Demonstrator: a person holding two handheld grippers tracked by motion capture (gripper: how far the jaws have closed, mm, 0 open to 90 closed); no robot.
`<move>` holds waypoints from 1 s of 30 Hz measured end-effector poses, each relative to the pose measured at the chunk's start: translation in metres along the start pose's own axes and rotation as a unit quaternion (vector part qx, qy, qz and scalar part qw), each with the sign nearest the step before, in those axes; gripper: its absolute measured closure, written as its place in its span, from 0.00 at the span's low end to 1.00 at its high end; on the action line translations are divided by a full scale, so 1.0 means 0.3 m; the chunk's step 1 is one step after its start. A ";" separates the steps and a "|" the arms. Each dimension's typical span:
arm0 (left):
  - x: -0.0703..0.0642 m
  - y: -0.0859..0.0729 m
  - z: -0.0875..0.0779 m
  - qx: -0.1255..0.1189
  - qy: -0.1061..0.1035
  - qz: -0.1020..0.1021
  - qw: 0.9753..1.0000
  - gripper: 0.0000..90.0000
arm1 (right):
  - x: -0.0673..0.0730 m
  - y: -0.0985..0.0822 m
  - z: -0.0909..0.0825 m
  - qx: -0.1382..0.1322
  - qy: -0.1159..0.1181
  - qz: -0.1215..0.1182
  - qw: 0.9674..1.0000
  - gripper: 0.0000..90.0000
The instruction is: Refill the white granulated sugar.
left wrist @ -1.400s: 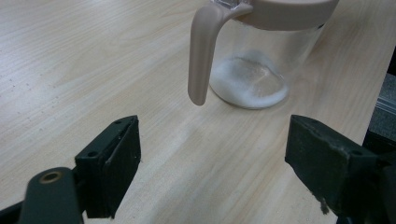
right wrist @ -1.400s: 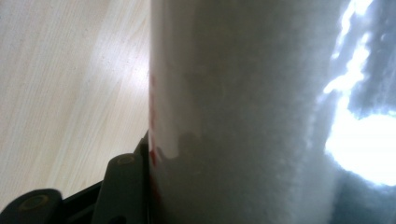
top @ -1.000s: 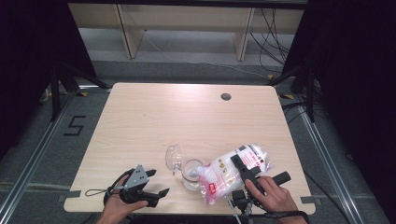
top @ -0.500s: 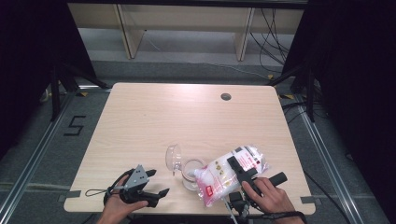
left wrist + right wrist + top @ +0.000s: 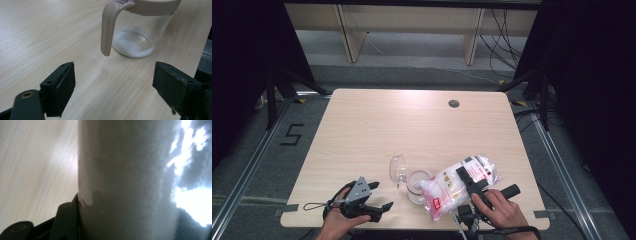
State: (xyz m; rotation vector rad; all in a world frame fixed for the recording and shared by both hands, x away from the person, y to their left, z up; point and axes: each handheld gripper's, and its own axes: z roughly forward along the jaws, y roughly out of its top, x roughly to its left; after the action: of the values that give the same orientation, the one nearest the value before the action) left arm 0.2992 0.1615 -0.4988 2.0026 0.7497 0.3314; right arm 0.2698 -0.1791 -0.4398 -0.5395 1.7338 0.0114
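A clear glass jar with white powder at its bottom stands near the table's front edge, its hinged lid swung open to the left. My right gripper is shut on a plastic bag of white powder, which lies tilted with its lower end over the jar's mouth. In the right gripper view the bag presses against the left finger. My left gripper rests open at the front left. In its view, the gripper faces the jar and the lid's beige tab, with nothing between the jaws.
The wooden table has a small round cable hole at the back right. Behind the table stand shelving legs and loose cables on the floor. Dark curtains hang on both sides.
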 end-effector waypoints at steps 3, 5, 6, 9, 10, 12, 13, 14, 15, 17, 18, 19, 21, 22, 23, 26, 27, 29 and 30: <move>0.001 0.002 -0.004 0.007 0.001 0.005 1.000 0.20 | 0.000 -0.005 0.004 0.001 0.000 -0.004 1.000 0.56; 0.006 0.004 -0.004 0.007 0.000 0.016 1.000 0.20 | 0.005 -0.009 0.000 0.012 0.005 0.008 1.000 0.56; 0.006 0.003 -0.004 0.007 0.000 0.016 1.000 0.20 | 0.002 -0.011 0.001 0.011 0.004 0.004 1.000 0.56; 0.006 0.003 -0.004 0.007 0.000 0.015 1.000 0.20 | 0.000 -0.018 -0.001 0.017 0.003 0.007 1.000 0.56; 0.006 0.003 -0.004 0.008 0.000 0.017 1.000 0.20 | -0.002 -0.020 -0.001 0.016 0.002 0.004 1.000 0.57; 0.000 0.001 -0.003 0.007 0.001 0.001 1.000 0.20 | 0.000 -0.025 0.000 0.017 0.003 0.011 1.000 0.57; 0.000 0.001 -0.003 0.007 0.001 0.001 1.000 0.20 | -0.001 -0.027 -0.002 0.020 0.000 0.010 1.000 0.57; 0.003 0.002 -0.004 0.007 0.001 0.009 1.000 0.20 | -0.003 -0.029 0.000 0.018 -0.001 0.006 1.000 0.57; 0.006 0.003 -0.004 0.007 0.000 0.016 1.000 0.20 | -0.006 -0.031 0.000 0.017 0.002 0.003 1.000 0.57; 0.005 0.003 -0.004 0.007 0.000 0.015 1.000 0.20 | -0.002 -0.036 0.000 0.020 0.000 0.008 1.000 0.57; 0.006 0.003 -0.004 0.007 0.000 0.016 1.000 0.20 | -0.006 -0.038 0.002 0.015 -0.002 0.005 1.000 0.57; 0.006 0.004 -0.006 0.010 0.001 0.016 1.000 0.20 | -0.001 -0.041 0.000 0.020 0.001 0.013 1.000 0.57; 0.006 0.003 -0.005 0.007 0.000 0.015 1.000 0.20 | -0.003 -0.043 -0.003 0.028 0.006 0.014 0.999 0.57; 0.005 0.004 -0.006 0.009 0.001 0.015 1.000 0.20 | -0.005 -0.045 0.000 0.021 -0.001 0.007 1.000 0.57; 0.005 0.003 -0.004 0.006 0.001 0.015 1.000 0.20 | -0.002 -0.047 0.000 0.021 0.000 0.015 1.000 0.57; 0.005 0.003 -0.004 0.005 0.001 0.014 1.000 0.20 | -0.002 -0.050 -0.003 0.026 0.001 0.015 1.000 0.57; 0.005 0.003 -0.004 0.006 0.002 0.014 1.000 0.20 | -0.002 -0.051 -0.005 0.028 0.001 0.014 1.000 0.57; 0.005 0.003 -0.004 0.005 0.001 0.015 1.000 0.20 | -0.006 -0.052 -0.002 0.022 0.000 0.009 1.000 0.57; 0.005 0.003 -0.004 0.006 0.001 0.014 1.000 0.20 | -0.005 -0.053 -0.003 0.022 -0.001 0.010 1.000 0.57</move>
State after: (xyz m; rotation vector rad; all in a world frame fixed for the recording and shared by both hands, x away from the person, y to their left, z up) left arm 0.3001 0.1629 -0.4975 2.0256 0.7266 0.3467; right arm 0.2749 -0.1928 -0.4336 -0.4895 1.7340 -0.0127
